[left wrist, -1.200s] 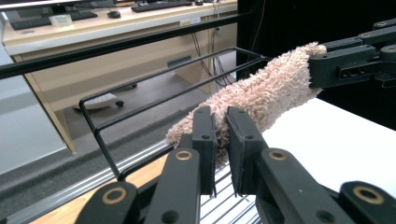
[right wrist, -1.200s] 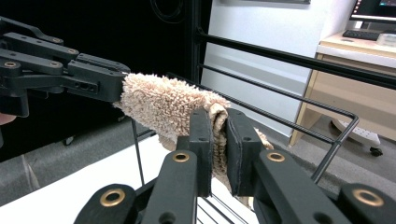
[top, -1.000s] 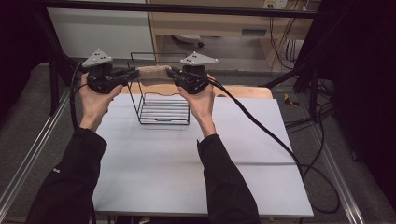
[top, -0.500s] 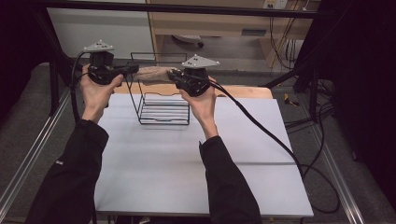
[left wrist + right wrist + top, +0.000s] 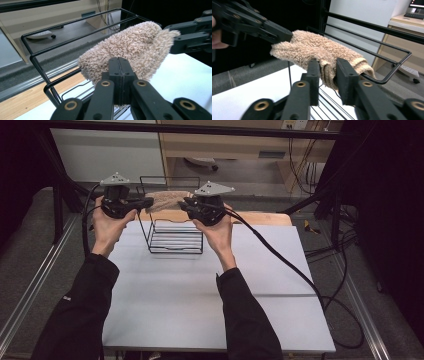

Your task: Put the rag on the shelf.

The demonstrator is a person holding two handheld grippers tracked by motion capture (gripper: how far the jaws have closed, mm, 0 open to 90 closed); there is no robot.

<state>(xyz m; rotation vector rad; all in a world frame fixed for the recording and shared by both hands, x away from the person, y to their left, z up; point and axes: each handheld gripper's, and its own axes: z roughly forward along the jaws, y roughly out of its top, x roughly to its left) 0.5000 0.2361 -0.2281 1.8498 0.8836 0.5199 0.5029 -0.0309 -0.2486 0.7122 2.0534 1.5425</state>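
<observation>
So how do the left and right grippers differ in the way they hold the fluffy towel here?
The left gripper has its jaws pressed flat together on an edge of the towel; the right gripper has its jaws apart around a thick folded bunch. In the high view the left gripper is slightly higher than the right. Both hold the towel above the wire rack, pointing toward each other.

Black wire rack point(image 5: 172, 227) stands at the far table point(image 5: 210, 300) edge; near and right table surface lies open.
</observation>
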